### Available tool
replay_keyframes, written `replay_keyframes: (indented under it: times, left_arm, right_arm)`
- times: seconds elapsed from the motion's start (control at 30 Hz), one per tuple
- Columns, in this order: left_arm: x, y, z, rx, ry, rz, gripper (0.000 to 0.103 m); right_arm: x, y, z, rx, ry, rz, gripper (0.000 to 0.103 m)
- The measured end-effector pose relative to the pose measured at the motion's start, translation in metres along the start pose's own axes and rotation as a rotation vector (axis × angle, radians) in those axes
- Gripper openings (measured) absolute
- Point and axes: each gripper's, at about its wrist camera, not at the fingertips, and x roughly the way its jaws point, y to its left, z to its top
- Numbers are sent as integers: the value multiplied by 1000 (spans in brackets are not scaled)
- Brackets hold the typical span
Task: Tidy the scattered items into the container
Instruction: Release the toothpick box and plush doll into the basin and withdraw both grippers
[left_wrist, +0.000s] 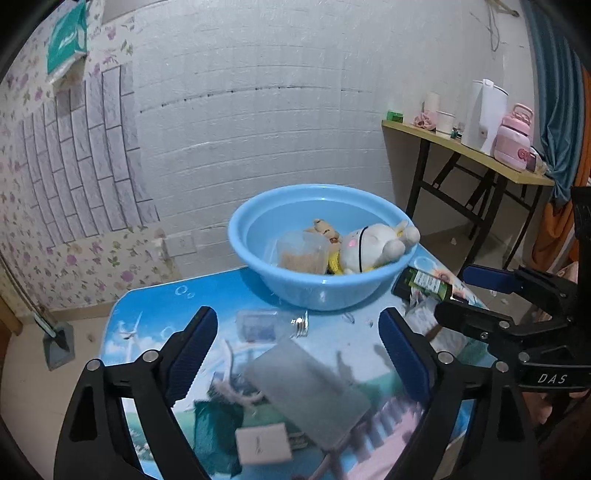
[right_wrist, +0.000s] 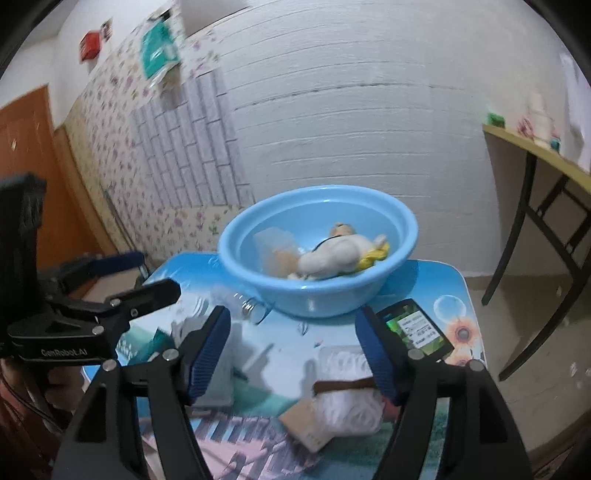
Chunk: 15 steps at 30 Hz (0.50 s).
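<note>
Both hand-held grippers, left (left_wrist: 295, 354) and right (right_wrist: 293, 347), hang with jaws apart and empty over the worktop (left_wrist: 155, 317), probably freed for another pick, since the grey pouch (left_wrist: 308, 391) lies outside the blue basin (left_wrist: 317, 291).

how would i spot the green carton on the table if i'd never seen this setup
Find the blue basin on the small table. At the basin's right foot lies the dark green carton, flat, beside a printed sunflower. Only it has a white label panel; the neighbouring white bag is soft and crumpled.
</note>
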Motion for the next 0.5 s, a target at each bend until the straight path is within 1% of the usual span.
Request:
replay_keyframes:
  times: [0.07,0.13,0.27,0.3,0.33,0.4,0.47,0.5]
  left_arm:
    - [-8,3,-7,-7,6,7,91]
    - [-15,9,-14,-17,10,11,91]
    - [-28,18,-27,-31,15,32,92]
    - [-30,20,-31,-33,16,37,94]
    - [-32,22,-36,-36,17,42,95]
    - [-32,28,-46,-44,25,55,95]
    - [-31,34,-54,-54,39,66,95]
    - [-29,38,-60,-65,53,74,95]
  right_arm:
    - [-1,8,-4,-3,4,9,73]
    - [-2,14,-9,1,16,17,77]
    - [-11,23,-13,-20,12,6,78]
    - [-14,24,-14,-24,2,1,82]
    - [-18,24,-16,-32,-18,-9,91]
    - [-21,25,-21,-77,-62,-28,103]
    - [-18,23,-26,-101,-45,-54,103]
    - [-14,19,-31,-86,-26,-50,103]
